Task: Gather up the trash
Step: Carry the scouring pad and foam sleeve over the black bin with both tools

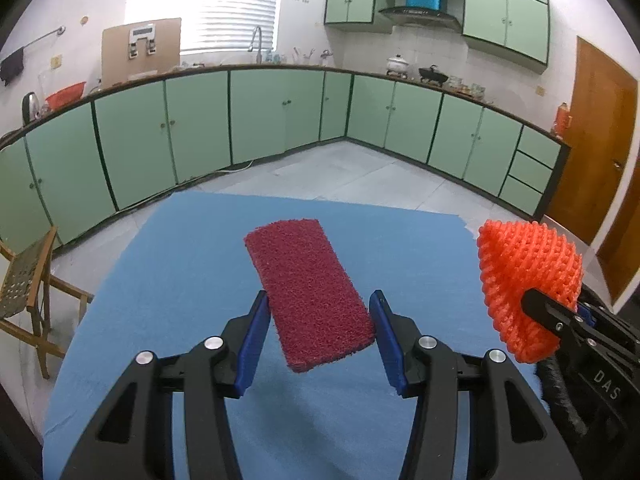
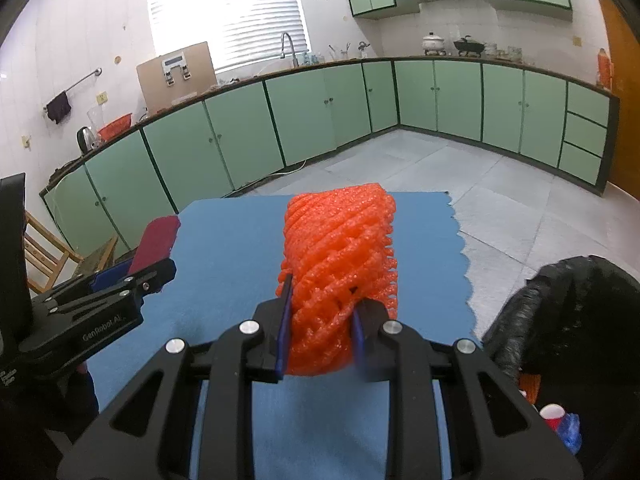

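Orange foam net (image 2: 340,276) squeezed in right claw (image 2: 320,320), red scouring pad (image 1: 310,290) clamped in left claw (image 1: 318,322), both tilted downward

Bare blue cloth (image 1: 192,264) ahead; black bag (image 2: 568,320) close by on the right.

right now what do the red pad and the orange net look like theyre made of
Red pad: looks like coarse synthetic fibre, matte dark red, with a looped, scratchy-looking surface and fuzzy edges.
Orange net: looks like foamed plastic mesh, soft and slightly glossy, its open lattice squashed where the right gripper pinches it.
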